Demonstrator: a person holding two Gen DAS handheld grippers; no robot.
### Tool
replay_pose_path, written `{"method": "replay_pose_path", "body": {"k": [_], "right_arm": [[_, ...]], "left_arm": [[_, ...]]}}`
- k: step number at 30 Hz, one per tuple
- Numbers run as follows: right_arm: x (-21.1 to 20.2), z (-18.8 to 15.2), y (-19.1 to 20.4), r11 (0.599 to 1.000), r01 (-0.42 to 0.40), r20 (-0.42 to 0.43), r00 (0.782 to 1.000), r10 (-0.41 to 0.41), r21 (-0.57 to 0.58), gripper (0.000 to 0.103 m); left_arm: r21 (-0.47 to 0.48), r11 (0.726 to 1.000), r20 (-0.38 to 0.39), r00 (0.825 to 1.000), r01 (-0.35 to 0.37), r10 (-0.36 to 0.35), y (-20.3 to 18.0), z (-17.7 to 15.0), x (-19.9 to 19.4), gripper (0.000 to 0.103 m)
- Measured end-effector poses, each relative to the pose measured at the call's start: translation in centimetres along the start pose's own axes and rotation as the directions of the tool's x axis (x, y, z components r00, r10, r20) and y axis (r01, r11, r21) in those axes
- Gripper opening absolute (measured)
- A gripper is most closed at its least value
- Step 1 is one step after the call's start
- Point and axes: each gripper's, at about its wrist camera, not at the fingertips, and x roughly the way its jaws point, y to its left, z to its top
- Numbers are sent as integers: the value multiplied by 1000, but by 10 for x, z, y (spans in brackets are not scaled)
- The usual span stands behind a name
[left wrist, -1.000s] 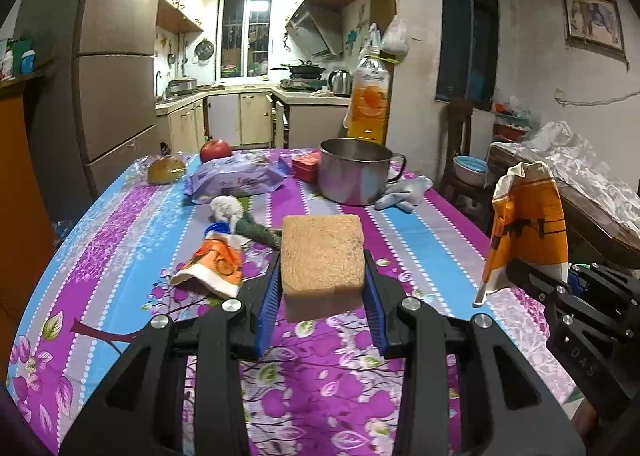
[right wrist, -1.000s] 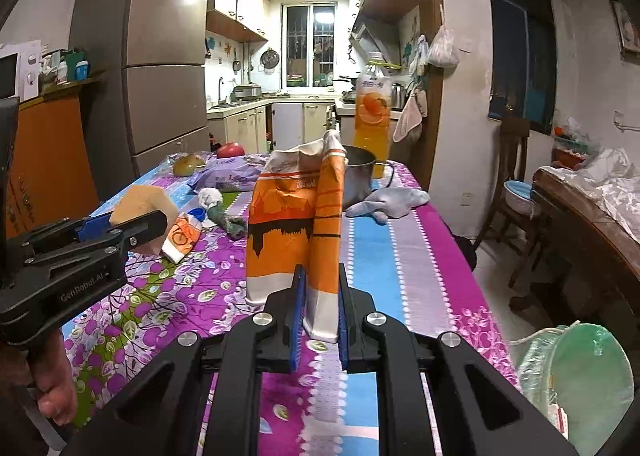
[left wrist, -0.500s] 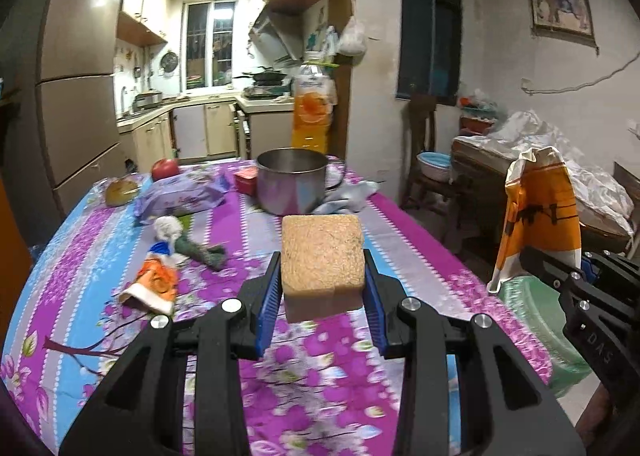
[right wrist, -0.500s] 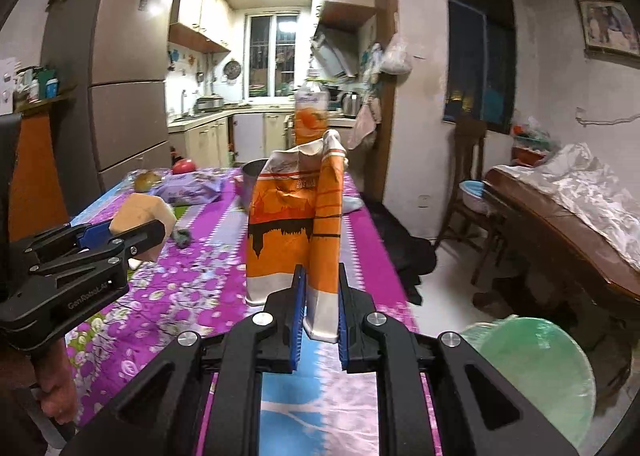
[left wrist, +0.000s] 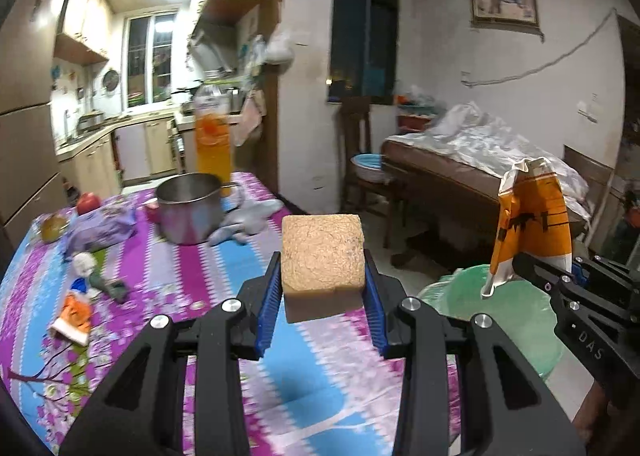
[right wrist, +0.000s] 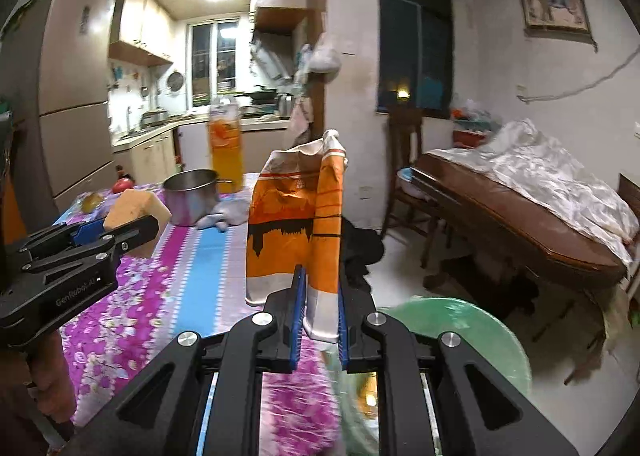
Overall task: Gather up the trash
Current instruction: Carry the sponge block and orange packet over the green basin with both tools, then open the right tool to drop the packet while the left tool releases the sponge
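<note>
My left gripper [left wrist: 322,296] is shut on a brown sponge block [left wrist: 323,256] and holds it above the right edge of the table. My right gripper [right wrist: 319,316] is shut on an orange and white paper bag [right wrist: 296,223], upright. The bag also shows in the left wrist view [left wrist: 532,223], above a bin lined with a green bag [left wrist: 516,320]. The bin also shows in the right wrist view [right wrist: 452,332], on the floor beside the table. The left gripper and sponge [right wrist: 136,207] show at the left of the right wrist view. An orange wrapper [left wrist: 74,316] and crumpled scraps [left wrist: 96,276] lie on the table.
The table has a purple and blue flowered cloth [left wrist: 168,276]. On it stand a steel pot [left wrist: 190,207], an orange drink bottle [left wrist: 212,139], a purple pack [left wrist: 104,228], fruit [left wrist: 88,201] and a grey cloth [left wrist: 248,219]. A wooden table with white sheeting [right wrist: 520,207] and chairs stand right.
Both grippers have swung right with their loads, from over the table's middle to its right edge. The green-lined bin has come into view below the paper bag.
</note>
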Motion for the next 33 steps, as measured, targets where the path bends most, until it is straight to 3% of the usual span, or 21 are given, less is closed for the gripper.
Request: {"method": "replay_pose_path", "body": {"k": [8,12,18,23,27,33], "right_arm": [[-16,-4,-80,992,115,-37,993,-114,53,14],[-12,-9,-124,985,145,-95,986,-136,91,14],[8,-18,-172,982,140,-227,968,-109,126,14],[40,-26,-203,979,117,-356,933,-50,168,14],[66,-36,-221,976,97,-451,893,0,193,14],[92,-52,-226,971,89,-529,847,42,220,14]], "left_arm": [[68,990,-28,992,123,-122,-68,10,22,36],[94,979,-63,983,180,-174,-101,13,36,36],[121,964,-139,965,238,-221,-141,9,60,36],[112,957,-219,946,267,-239,-161,2,86,36],[101,954,-286,927,280,-242,-170,-8,106,36],[96,955,-334,913,280,-234,-174,-17,124,36]]}}
